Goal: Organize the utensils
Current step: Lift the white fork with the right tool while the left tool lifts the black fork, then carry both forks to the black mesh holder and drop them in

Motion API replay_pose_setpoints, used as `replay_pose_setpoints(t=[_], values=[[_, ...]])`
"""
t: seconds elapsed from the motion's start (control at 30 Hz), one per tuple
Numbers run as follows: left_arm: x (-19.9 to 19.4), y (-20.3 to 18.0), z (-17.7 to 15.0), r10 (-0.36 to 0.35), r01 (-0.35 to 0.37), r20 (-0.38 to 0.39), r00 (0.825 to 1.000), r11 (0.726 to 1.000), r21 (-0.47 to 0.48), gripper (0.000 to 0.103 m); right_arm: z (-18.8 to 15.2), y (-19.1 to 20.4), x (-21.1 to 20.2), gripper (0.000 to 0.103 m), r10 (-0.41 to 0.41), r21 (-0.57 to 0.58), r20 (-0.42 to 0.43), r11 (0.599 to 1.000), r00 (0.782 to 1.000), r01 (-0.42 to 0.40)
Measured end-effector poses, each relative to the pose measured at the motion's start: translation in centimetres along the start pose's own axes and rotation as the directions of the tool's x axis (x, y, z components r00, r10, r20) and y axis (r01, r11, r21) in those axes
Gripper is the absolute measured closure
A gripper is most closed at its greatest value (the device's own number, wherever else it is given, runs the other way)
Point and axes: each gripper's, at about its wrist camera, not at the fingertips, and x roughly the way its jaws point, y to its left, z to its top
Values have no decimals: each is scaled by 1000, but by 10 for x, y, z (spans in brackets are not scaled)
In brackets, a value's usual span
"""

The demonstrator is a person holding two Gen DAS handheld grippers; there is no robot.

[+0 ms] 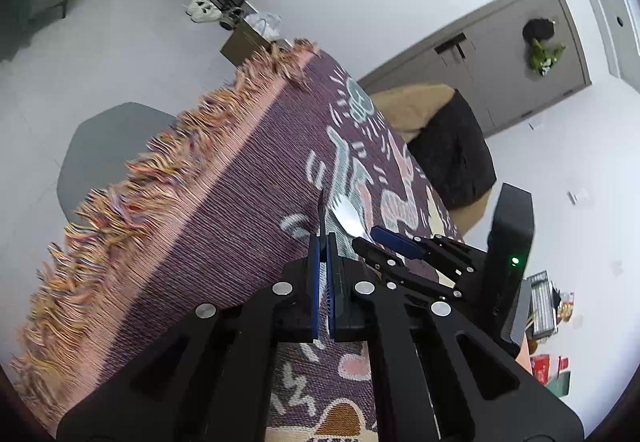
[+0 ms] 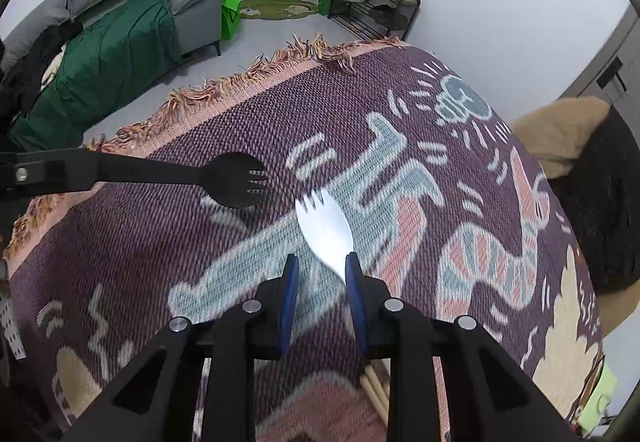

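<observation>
My left gripper is shut on a black spork, seen edge-on in its own view; in the right wrist view the black spork reaches in from the left above the patterned cloth. My right gripper is open, its blue pads on either side of the handle end of a silver spork that lies on the cloth. The silver spork and the right gripper also show in the left wrist view.
The table is covered by a purple woven cloth with a fringed edge. Wooden chopsticks lie under my right gripper. A grey stool, a shoe rack and a grey sofa stand beyond the table.
</observation>
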Motion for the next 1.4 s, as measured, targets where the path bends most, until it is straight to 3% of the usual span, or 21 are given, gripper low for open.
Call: replay_pose_setpoints(t=[0.07,0.17,0.37,0.53,0.7,0.83,0.97,1.1,1.4], values=[[-2,5,3,3,-3,8,1000,1000,-11,99,8,1,3,55,-10,-4,6,1000,1000,10],[-6,10,7,7,-7,17,1000,1000,-21,99,19,1,11,51,1,-14,-17,1000,1000,-2],[-9,16,13,8,-7,30,1000,1000,-31,99,34,-4,35,63,78,-19,-135,996,988,-82],[-9,15,15,9,-8,29,1000,1000,-26,99,38,-7,34,72,104,-19,-163,994,981,-108],[-12,-1,15,-9,8,31,999,1000,8,99,31,-15,-2,76,69,-1,-80,998,994,-69],[-14,-27,13,-38,36,31,999,997,67,99,13,-29,-53,77,36,62,45,997,998,-39],[-15,-63,8,-85,83,7,996,985,148,99,-6,-48,-103,93,-5,149,162,989,987,-20],[-15,-98,0,-127,128,-20,992,966,226,99,-29,-67,-145,96,-59,208,246,978,967,7],[-15,-129,-11,-152,158,-45,987,946,282,99,-56,-78,-164,96,-89,250,259,968,962,22]])
